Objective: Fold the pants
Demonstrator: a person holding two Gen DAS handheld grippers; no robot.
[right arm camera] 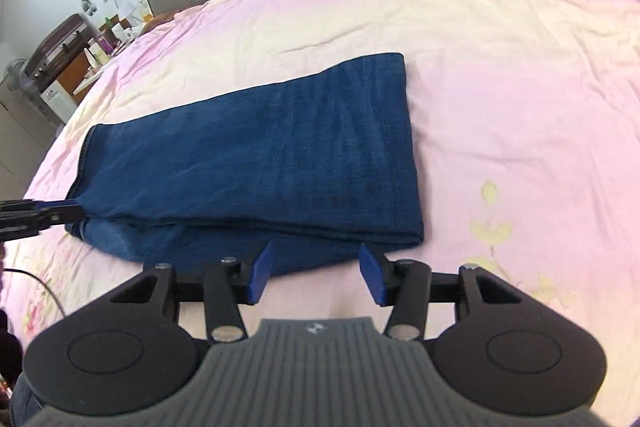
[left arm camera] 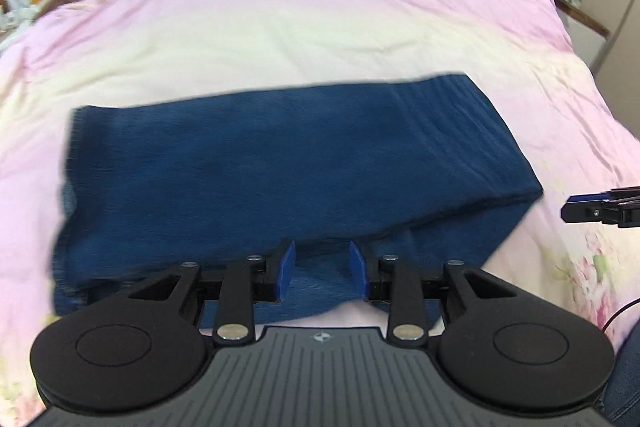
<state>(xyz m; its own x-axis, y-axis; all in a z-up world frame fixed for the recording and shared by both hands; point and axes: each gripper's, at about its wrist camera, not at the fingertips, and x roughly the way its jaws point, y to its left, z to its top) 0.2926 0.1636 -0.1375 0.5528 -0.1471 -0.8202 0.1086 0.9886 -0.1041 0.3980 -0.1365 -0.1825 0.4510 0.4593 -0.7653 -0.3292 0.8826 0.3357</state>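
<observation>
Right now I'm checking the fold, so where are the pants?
The pants lie folded on the pink bedspread, mid-frame in both wrist views, directly ahead of both grippers' open fingers.

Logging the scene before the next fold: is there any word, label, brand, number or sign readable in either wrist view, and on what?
No readable text in either view.
Left tool: a small round emblem on its grey ribbed body, no letters.
Right tool: a small pale mark on its body, too blurred to read.
Pants: plain blue denim, no tag or label showing.
Bedside clutter: too small to read.
</observation>
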